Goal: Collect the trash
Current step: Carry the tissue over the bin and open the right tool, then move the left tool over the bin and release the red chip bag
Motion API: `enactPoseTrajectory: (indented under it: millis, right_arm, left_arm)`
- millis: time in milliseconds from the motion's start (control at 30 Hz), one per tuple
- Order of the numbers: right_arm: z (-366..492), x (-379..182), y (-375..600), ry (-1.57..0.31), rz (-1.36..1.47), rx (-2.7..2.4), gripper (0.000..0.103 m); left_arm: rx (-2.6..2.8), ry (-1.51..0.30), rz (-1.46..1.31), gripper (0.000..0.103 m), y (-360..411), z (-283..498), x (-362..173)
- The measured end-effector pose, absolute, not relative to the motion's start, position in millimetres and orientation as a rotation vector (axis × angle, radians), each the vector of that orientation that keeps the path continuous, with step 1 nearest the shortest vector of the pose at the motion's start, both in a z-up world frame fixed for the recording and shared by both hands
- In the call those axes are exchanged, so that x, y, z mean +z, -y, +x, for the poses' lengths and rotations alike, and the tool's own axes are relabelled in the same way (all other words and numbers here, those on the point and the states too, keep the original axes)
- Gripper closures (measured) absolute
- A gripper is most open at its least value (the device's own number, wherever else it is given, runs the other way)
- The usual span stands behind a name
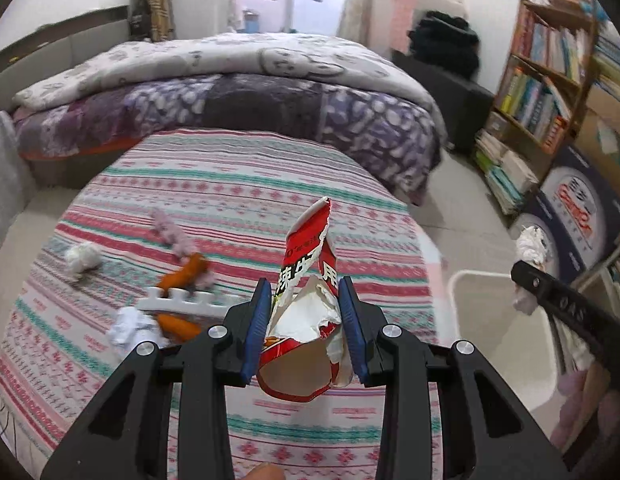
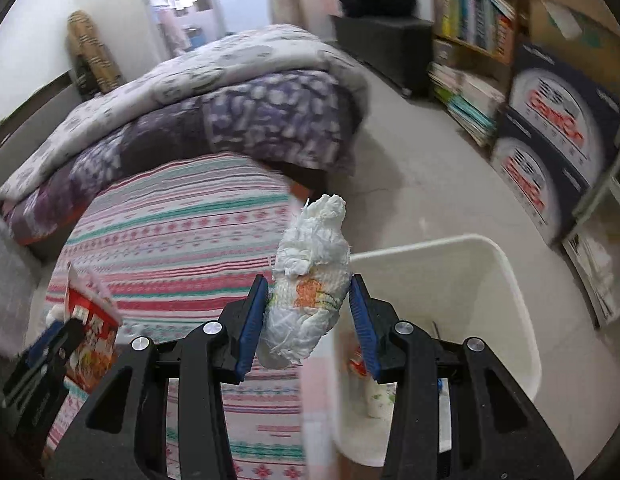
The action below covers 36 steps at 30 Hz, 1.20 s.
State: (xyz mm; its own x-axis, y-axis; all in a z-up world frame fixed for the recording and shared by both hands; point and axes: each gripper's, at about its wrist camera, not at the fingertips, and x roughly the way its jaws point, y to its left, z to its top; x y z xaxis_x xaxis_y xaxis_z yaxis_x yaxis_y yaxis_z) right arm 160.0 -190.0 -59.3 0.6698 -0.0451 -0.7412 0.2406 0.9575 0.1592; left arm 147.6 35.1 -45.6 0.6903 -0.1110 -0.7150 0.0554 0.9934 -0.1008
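Up close in the left wrist view, the left gripper (image 1: 304, 312) has its blue pads clamped on a torn red snack wrapper (image 1: 308, 280), which stands up between them above the striped bedsheet (image 1: 238, 184). Still lying on that sheet, to the left of the gripper, are a crumpled white tissue (image 1: 82, 257), a second white wad (image 1: 130, 326), two orange pieces (image 1: 186, 270), a pinkish strip (image 1: 172, 232) and a white comb-like foam piece (image 1: 182, 302). To the right of the sheet, on the floor, stands a white bin (image 1: 505, 332). The right gripper's black finger (image 1: 565, 304) shows above the bin's far edge with a white wad beside it. A folded purple quilt (image 1: 238, 104) lies at the far end of the sheet, and a bookshelf (image 1: 549, 80) stands at the right wall.

Now the right wrist view: the right gripper (image 2: 310, 312) carries a wadded white tissue (image 2: 310, 276) with an orange print. Its jaws are apart by the width of the wad, the left pad touching it, while a narrow gap seems to show at the right pad. The wad hangs over the sheet's right edge, just beside the white bin's (image 2: 505, 280) near rim. Some rubbish (image 2: 375, 392) already lies inside the bin. At the sheet's left side the left gripper (image 2: 54, 344) shows with the red wrapper (image 2: 92, 332).
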Motion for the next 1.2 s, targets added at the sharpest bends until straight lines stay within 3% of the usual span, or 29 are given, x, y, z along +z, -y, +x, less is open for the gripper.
enactPoseTrajectory:
  millis: [67, 167, 200, 233, 500, 867, 1000, 1067, 1200]
  right_arm:
    - [159.3, -60.3, 204.0, -0.831, 0.276, -0.199, 0.060]
    - [156.0, -55.6, 222.6, -0.807, 0.285, -0.262, 0.039]
    - [151.7, -52.2, 231.6, -0.786, 0.297, -0.291, 0.027]
    - [149.5, -49.9, 237.5, -0.774, 0.309, -0.308, 0.023]
    - [138.3, -41.8, 285.4, -0.755, 0.391, -0.384, 0.014]
    - [130.2, -41.8, 323.5, -0.758, 0.479, -0.422, 0.012]
    - [129.7, -40.7, 329.3, -0.753, 0.490, -0.431, 0.012]
    - [130.0, -41.0, 330.5, -0.754, 0.495, -0.431, 0.012]
    - [131.4, -41.2, 327.1, -0.757, 0.498, -0.423, 0.011]
  left_arm:
    - [-0.146, -0.818, -0.066, 0.068, -22.5, 147.8, -48.5]
    - [-0.213, -0.840, -0.064, 0.068, -4.7, 147.5, -53.1]
    - [-0.226, -0.844, -0.061, 0.068, -0.4, 147.6, -54.4]
    - [-0.241, -0.850, -0.056, 0.068, 6.2, 147.6, -55.7]
    - [-0.359, -0.884, -0.036, 0.068, 55.3, 143.0, -63.5]
    - [-0.551, -0.971, -0.066, 0.067, 115.0, 137.5, -81.2]
    - [-0.615, -0.994, -0.095, 0.058, 127.0, 136.2, -87.4]
    - [-0.633, -1.006, -0.107, 0.047, 130.6, 136.9, -89.8]
    - [-0.653, -1.016, -0.117, 0.041, 129.6, 136.9, -88.5]
